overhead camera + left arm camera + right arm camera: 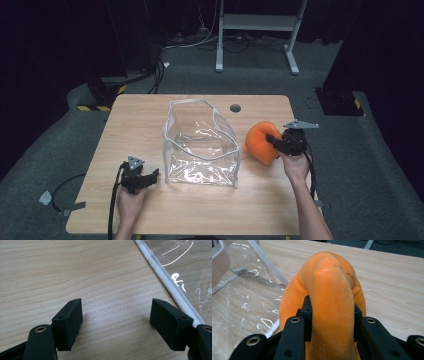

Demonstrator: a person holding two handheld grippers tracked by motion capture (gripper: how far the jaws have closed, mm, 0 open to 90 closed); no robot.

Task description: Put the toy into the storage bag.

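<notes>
Orange plush toy clamped by right gripper; left gripper gapes beside clear bag.

Clear bag blocks table centre, open top, bare edges

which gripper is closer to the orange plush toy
Right. The right gripper is clamped on the orange plush toy; the left gripper sits open across the clear bag, apart from it.
</notes>
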